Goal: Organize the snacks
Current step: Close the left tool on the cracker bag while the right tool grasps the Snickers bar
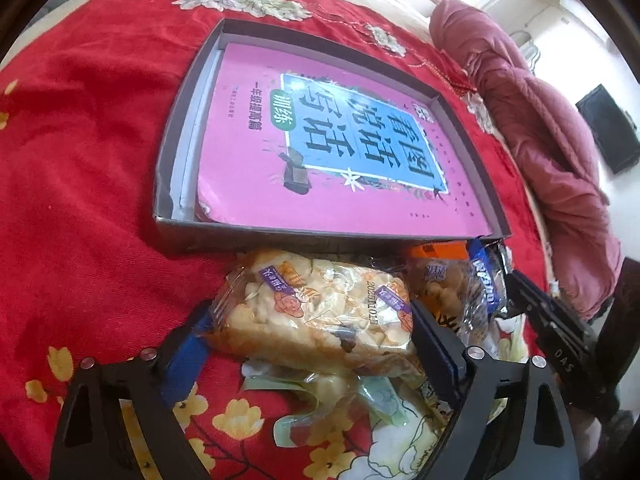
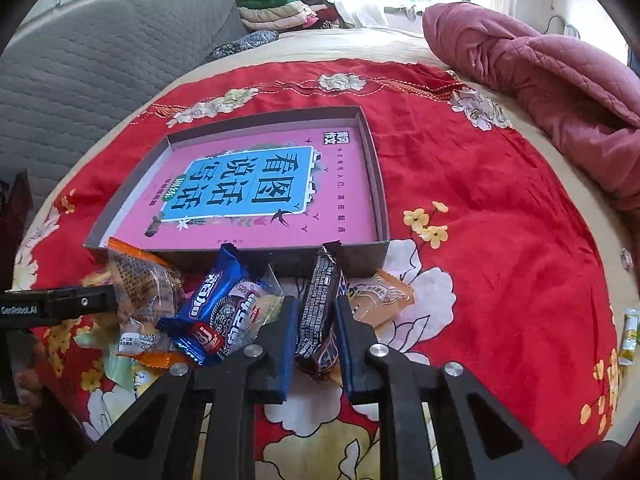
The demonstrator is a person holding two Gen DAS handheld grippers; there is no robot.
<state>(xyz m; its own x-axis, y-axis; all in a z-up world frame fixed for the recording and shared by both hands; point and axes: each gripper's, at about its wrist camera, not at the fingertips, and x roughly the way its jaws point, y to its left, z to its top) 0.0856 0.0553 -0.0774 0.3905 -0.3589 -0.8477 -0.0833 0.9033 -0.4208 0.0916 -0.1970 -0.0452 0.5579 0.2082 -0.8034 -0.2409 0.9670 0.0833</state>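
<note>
Snacks: one dark bar [image 2: 320, 304] between right jaws; one box [image 2: 376, 184]

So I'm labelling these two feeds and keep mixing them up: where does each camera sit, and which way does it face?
Left wrist: on the left gripper, looking down over a clear-wrapped rice cake between its open fingers, toward the box; the right gripper's black finger shows at right.
Right wrist: on the right gripper, shut on a dark snack bar, facing the same box.
Shared: the box, its pink book, the red floral cloth.
</note>
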